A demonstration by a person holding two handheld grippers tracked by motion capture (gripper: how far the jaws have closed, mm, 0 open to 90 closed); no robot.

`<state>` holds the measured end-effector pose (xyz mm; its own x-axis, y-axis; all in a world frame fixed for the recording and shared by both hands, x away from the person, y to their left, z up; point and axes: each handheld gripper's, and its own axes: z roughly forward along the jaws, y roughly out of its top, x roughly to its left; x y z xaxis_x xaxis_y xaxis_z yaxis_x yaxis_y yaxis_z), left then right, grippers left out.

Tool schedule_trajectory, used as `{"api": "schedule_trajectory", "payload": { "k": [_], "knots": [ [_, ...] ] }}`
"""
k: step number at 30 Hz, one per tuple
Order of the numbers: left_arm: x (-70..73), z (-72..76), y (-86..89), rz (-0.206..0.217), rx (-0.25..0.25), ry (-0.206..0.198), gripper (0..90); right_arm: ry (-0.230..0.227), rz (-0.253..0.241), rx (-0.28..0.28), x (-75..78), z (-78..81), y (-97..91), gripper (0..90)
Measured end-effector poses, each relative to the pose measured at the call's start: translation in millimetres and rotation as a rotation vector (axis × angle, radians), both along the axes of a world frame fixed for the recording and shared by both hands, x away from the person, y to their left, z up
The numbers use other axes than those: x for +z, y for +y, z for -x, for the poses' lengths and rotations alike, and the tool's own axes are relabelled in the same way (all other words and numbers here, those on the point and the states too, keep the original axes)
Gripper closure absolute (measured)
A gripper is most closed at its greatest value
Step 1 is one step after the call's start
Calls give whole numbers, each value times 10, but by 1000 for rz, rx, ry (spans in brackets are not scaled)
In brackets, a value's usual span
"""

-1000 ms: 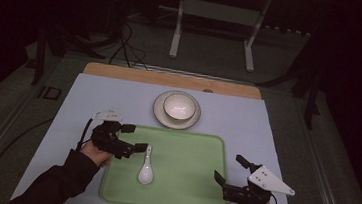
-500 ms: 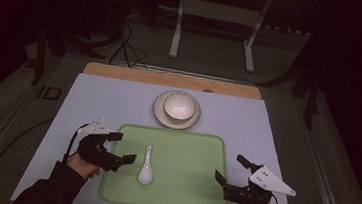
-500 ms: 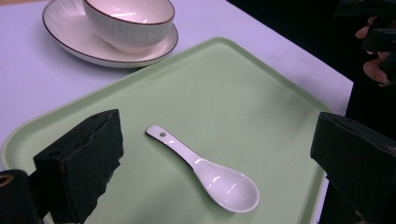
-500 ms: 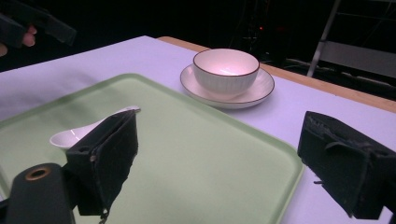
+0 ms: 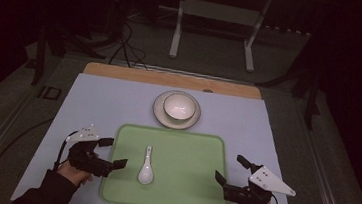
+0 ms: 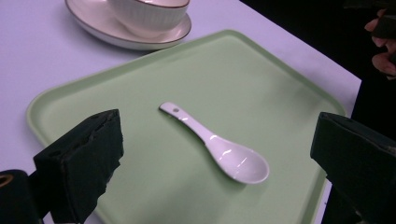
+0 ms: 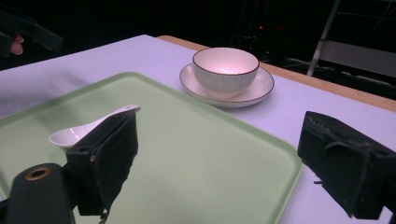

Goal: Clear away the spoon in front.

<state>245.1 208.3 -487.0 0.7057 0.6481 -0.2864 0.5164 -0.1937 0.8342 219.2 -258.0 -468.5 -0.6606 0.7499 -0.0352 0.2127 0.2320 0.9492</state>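
A white ceramic spoon (image 5: 146,167) lies on the left part of a green tray (image 5: 186,183), handle pointing away from me. In the left gripper view the spoon (image 6: 219,145) lies ahead between my wide-apart black fingers (image 6: 81,170), untouched. My left gripper (image 5: 113,152) hovers open at the tray's left edge, just left of the spoon. My right gripper (image 5: 230,169) is open at the tray's right edge and holds nothing. In the right gripper view the spoon (image 7: 88,128) shows partly behind one finger (image 7: 107,156).
A white bowl (image 5: 178,106) sits on a saucer (image 5: 160,114) just beyond the tray; bowl (image 7: 225,67) and saucer (image 7: 261,88) are empty. A lavender mat (image 5: 103,104) covers the table, with a wooden strip (image 5: 121,72) at the back. Metal stand legs and cables lie on the floor beyond.
My left gripper has drawn back toward me and to the left, away from the spoon's handle, still open. The right gripper and the spoon have stayed put.
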Motion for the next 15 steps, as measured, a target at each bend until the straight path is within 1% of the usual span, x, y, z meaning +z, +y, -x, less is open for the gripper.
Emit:
{"api": "schedule_trajectory", "payload": {
  "k": [2, 5, 9, 11, 12, 15],
  "knots": [
    [-31, 18, 26, -7, 9, -10, 21, 0, 3, 1, -2, 0, 2, 119],
    [-76, 32, 63, -8, 13, -5, 21, -1, 3, 2, -4, 0, 3, 119],
    [-130, 43, 89, -5, 26, -26, 23, -2, 3, 3, -6, 1, 0, 119],
    [-144, 45, 91, -5, 30, -28, 23, -2, 4, 3, -8, 1, 0, 119],
    [-173, 54, 82, -11, 32, -35, 23, -1, 4, 3, -10, 1, -1, 119],
    [-201, 71, 49, -15, 23, -32, 23, 3, 6, 5, -23, 2, -2, 119]
  ]
}}
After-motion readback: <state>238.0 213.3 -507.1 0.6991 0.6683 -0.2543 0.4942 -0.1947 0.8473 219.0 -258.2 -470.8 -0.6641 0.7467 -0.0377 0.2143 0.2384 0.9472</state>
